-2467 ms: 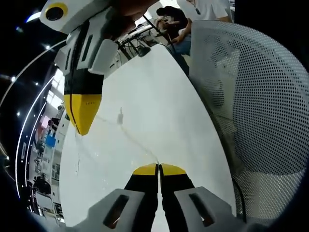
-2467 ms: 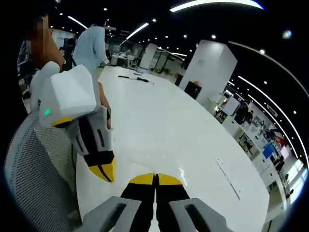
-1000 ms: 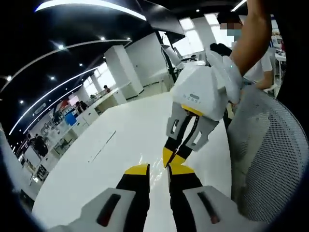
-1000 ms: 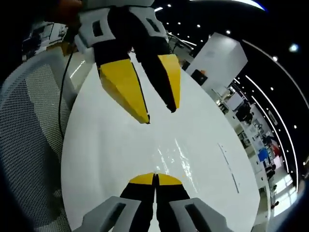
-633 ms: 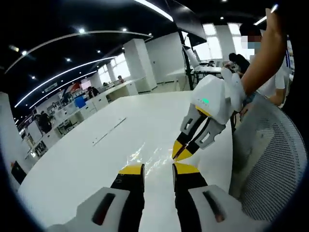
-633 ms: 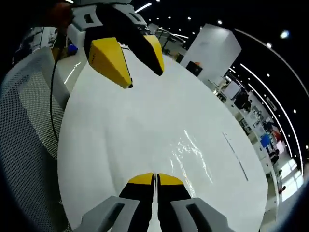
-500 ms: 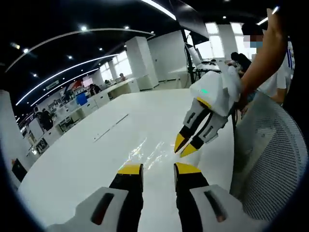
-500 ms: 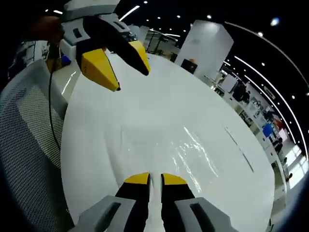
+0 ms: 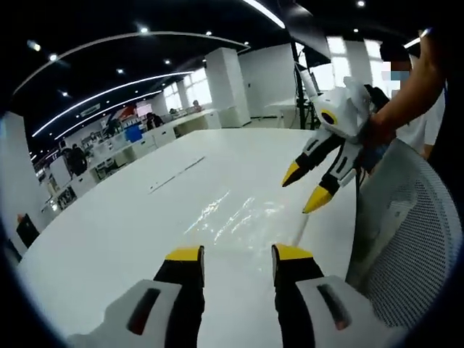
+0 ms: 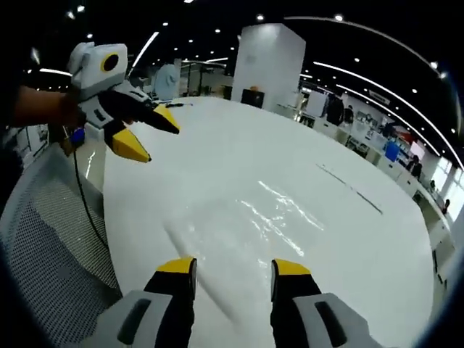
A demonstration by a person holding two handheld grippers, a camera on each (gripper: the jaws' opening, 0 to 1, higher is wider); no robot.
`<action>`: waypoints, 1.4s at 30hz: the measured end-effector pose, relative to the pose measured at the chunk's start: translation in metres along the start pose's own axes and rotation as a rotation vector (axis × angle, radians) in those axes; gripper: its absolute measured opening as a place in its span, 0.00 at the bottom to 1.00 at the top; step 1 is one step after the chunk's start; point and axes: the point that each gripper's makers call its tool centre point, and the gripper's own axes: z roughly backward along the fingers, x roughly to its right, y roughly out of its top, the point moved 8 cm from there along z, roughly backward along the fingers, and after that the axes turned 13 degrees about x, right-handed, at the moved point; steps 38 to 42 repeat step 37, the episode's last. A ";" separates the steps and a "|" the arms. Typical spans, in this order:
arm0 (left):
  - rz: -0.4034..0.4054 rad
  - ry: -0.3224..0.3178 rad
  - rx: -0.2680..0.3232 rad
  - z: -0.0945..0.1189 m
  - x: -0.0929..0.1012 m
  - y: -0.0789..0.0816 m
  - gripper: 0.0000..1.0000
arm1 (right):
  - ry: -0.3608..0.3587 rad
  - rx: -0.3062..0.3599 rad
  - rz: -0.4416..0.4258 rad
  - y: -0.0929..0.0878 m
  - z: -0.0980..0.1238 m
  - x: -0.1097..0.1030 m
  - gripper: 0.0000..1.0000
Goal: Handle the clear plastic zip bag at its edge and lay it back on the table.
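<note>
Both grippers are empty, jaws spread wide with nothing between them. The clear plastic zip bag (image 9: pixel 235 221) lies flat on the white table (image 9: pixel 109 246), glinting, just ahead of the left gripper (image 9: pixel 238 254) in the left gripper view; in the right gripper view the same bag (image 10: pixel 279 210) sits just beyond the right gripper (image 10: pixel 230 267). Judging by this, the lay-down looks done: bag on the surface, neither tool touching it. What is left, if anything, is only pulling the hands clear.

Pose: each gripper is held low over the near table edge, pointing forward across the tabletop. The right gripper (image 9: pixel 310 186) shows at the right of the left gripper view, raised above the table, held by a hand (image 9: pixel 377 130), tips angled down toward the bag. A mesh chair back (image 9: pixel 406 239) stands beside the table edge.
</note>
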 end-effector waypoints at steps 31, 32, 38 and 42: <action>0.087 0.038 -0.007 0.012 0.019 -0.043 0.89 | -0.132 0.125 -0.114 -0.028 0.041 0.006 1.00; 0.083 0.035 -0.010 0.012 0.019 -0.043 0.89 | -0.130 0.125 -0.112 -0.028 0.041 0.006 1.00; 0.088 0.039 0.008 0.009 0.017 -0.039 0.89 | -0.123 0.118 -0.106 -0.027 0.041 0.004 1.00; 0.088 0.039 0.008 0.009 0.017 -0.039 0.89 | -0.123 0.118 -0.106 -0.027 0.041 0.004 1.00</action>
